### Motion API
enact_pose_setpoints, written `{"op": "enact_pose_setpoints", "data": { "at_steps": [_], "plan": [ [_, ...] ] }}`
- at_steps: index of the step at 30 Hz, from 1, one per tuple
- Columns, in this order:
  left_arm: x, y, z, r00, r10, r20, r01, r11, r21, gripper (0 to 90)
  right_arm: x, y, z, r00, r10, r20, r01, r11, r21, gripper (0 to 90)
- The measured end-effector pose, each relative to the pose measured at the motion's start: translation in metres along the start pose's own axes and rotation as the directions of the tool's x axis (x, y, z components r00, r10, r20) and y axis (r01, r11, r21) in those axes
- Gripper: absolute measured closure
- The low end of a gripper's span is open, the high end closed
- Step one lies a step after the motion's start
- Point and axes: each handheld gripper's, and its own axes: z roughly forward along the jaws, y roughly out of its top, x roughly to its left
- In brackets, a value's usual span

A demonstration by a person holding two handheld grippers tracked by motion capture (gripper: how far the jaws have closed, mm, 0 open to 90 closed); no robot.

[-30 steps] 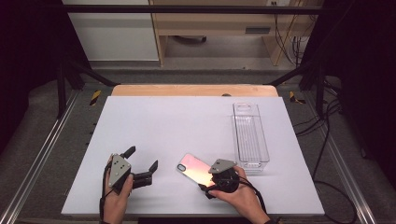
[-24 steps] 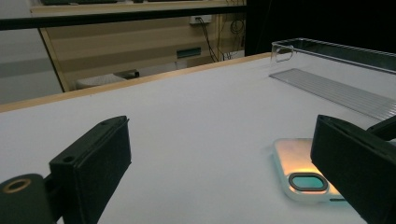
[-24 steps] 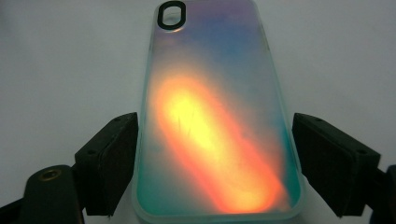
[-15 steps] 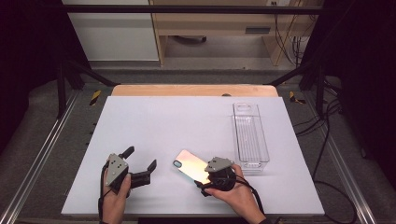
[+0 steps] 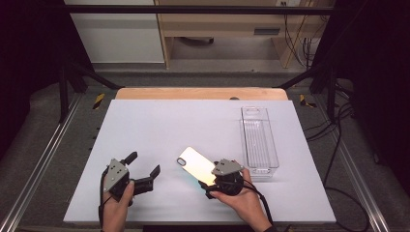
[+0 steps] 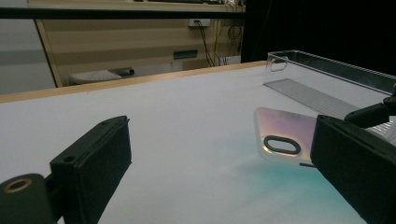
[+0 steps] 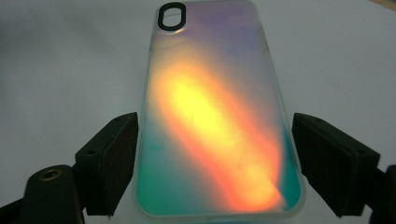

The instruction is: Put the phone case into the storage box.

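An iridescent phone case [image 5: 196, 164] with a black camera cut-out is held near the table's front edge, its far end pointing up-left. My right gripper [image 5: 205, 181] is shut on its near end. In the right gripper view both pads press the long sides of the phone case [image 7: 215, 121], held by my right gripper [image 7: 215, 158]. My left gripper [image 5: 143, 163] rests to the left of the case, open, with nothing between its jaws. In the left gripper view the phone case [image 6: 285, 135] lies beyond the right jaw of my left gripper [image 6: 219, 158].
A clear plastic bin [image 5: 259, 140] stands lengthwise at the right of the white table [image 5: 169, 121], just beyond the right hand; the same clear bin [image 6: 327, 74] is far right in the left gripper view. A wooden strip edges the table's far side.
The right gripper has carried the phone case a little to the left. The left gripper has stayed where it was.
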Motion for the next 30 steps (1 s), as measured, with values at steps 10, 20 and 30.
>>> {"op": "enact_pose_setpoints", "data": {
  "at_steps": [10, 20, 30],
  "plan": [
    [-0.008, 0.029, 0.015, 0.9981, -0.032, 0.053, 0.028, 0.9962, 0.082, 1.9, -0.004, 0.015, -0.010, 0.9993, 0.007, 0.038, -0.003, 0.995, -0.105, 17.8],
    [-0.023, 0.072, 0.054, 0.9790, -0.050, 0.198, 0.025, 0.9919, 0.125, 3.3, -0.015, 0.033, -0.023, 0.9954, 0.045, 0.084, -0.020, 0.962, -0.273, 17.8],
    [-0.027, 0.089, 0.074, 0.9746, -0.077, 0.210, 0.046, 0.9878, 0.149, 16.5, -0.016, 0.034, -0.027, 0.9928, 0.056, 0.106, -0.014, 0.932, -0.362, 17.7]
  ]
}}
